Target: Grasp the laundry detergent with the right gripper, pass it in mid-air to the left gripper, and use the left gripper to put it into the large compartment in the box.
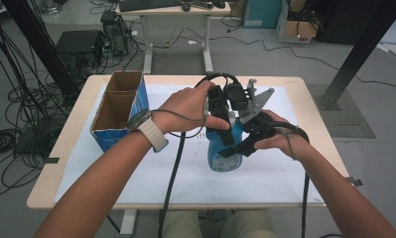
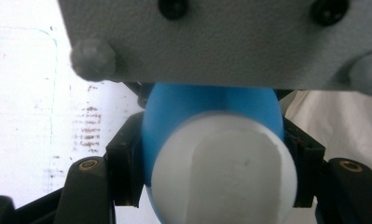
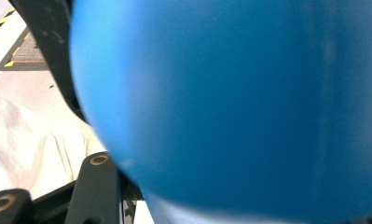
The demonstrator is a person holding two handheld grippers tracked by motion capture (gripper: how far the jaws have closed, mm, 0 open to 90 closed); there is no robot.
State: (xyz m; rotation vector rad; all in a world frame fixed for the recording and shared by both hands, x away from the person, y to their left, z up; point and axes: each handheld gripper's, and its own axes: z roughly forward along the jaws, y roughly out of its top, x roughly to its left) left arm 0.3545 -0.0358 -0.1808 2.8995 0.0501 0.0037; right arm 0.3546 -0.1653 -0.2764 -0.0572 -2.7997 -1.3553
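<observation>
Two forearms near the camera, both grippers clamped on one blue bottle at mid-tabletop.

Left gripper [image 1: 224, 130] grips the blue bottle [image 1: 224, 151] near its white cap [image 2: 223, 170], jaws pressed to both sides; right gripper [image 1: 245, 145] holds the smooth rounded body lower down, jaws narrow on it. Bottle upright on a white sheet [image 1: 136, 173] over the pale wooden tabletop [image 1: 66, 148]. Farther left, well apart, an open cardboard box [image 1: 117, 109] with blue printed sides.

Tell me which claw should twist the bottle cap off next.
Left, probably. The left claw comes down from above, its jaws pressed on the neck of the blue bottle just under the white cap. The right claw clamps the bottle's body from the side, so it suits steadying.
</observation>
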